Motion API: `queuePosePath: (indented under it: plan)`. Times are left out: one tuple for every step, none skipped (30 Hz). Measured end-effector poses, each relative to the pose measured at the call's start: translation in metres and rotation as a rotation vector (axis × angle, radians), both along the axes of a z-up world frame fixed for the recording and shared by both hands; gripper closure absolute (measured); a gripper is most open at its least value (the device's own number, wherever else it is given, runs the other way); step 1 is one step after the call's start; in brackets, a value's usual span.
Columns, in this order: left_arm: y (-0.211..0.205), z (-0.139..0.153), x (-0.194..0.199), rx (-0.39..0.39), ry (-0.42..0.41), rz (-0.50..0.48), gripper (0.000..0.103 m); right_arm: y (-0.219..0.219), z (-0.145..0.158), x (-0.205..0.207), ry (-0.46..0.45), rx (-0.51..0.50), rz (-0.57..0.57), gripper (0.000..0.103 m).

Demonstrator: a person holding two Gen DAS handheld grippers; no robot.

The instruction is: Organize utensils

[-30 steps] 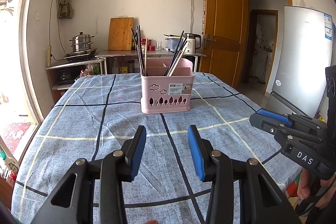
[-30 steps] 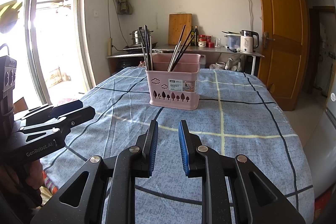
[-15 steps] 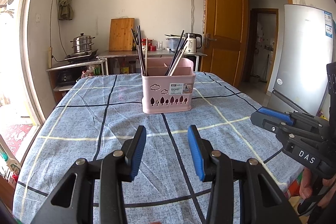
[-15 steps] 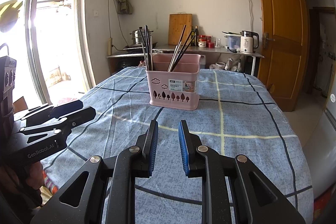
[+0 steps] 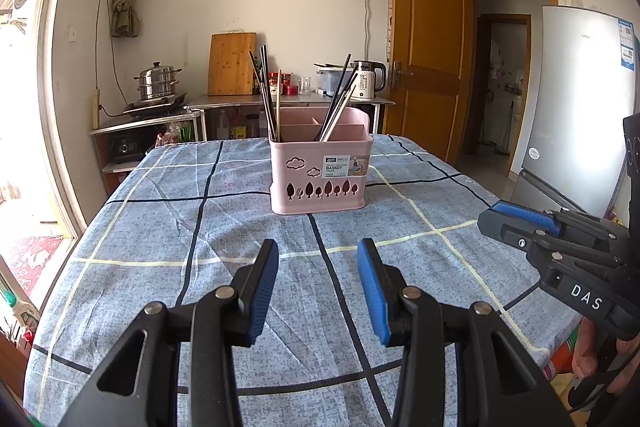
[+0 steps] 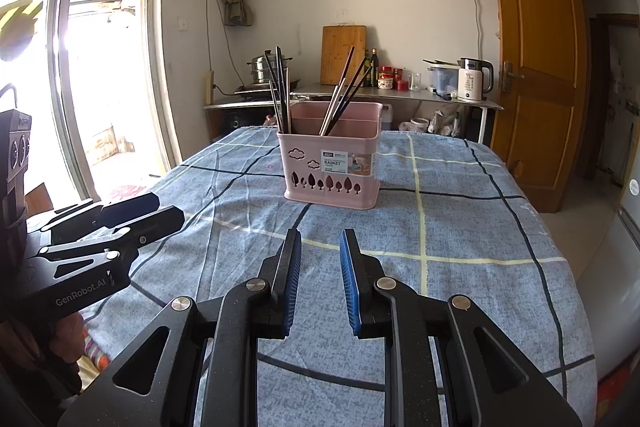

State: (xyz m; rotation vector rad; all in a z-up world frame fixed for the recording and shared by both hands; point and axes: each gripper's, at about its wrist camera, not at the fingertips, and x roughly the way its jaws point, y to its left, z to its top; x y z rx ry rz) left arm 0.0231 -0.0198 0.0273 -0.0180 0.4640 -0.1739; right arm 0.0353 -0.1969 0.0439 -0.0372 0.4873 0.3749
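Note:
A pink utensil basket (image 5: 318, 171) (image 6: 332, 165) stands upright in the middle of the table, well beyond both grippers. Dark chopsticks (image 5: 267, 95) (image 6: 280, 87) lean in its left compartment, and more chopsticks (image 5: 338, 99) (image 6: 344, 87) lean in a middle one. My left gripper (image 5: 316, 259) hovers over the near cloth, open, with nothing between its blue pads. My right gripper (image 6: 320, 247) is also open and empty, with a narrower gap. Each gripper shows in the other's view: the right gripper (image 5: 520, 223) at the right edge, the left gripper (image 6: 148, 213) at the left edge.
A blue checked tablecloth (image 5: 200, 227) covers the table. Behind it stand a counter with a kettle (image 5: 370, 81), jars, a wooden cutting board (image 5: 232, 63) and a steamer pot (image 5: 154, 83). A wooden door (image 5: 426, 51) and a fridge (image 5: 580, 107) are on the right.

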Motion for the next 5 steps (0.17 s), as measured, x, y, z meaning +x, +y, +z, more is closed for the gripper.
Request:
queuePosePath:
  plan:
    - [-0.0001, 0.0000, 0.0007, -0.004, 0.000, -0.001, 0.060, -0.0004, 0.0000, 0.0002, 0.000, 0.000, 0.000, 0.082]
    - [-0.0001, 0.0001, 0.0007, -0.006, 0.001, -0.001, 0.060, -0.0010, 0.0002, 0.0004, -0.001, 0.001, -0.001, 0.082]
    - [-0.0002, 0.0001, 0.0006, -0.006, 0.000, 0.001, 0.060, -0.0006, 0.0001, 0.0007, -0.001, 0.000, -0.001, 0.082]
    - [0.0000, 0.0003, 0.0009, -0.006, 0.000, 0.004, 0.060, -0.0010, 0.0000, 0.0011, -0.001, 0.000, -0.001, 0.082]
    - [0.0002, 0.0002, 0.0012, -0.007, 0.002, 0.006, 0.060, -0.0013, -0.0001, 0.0014, 0.000, 0.001, -0.002, 0.082]
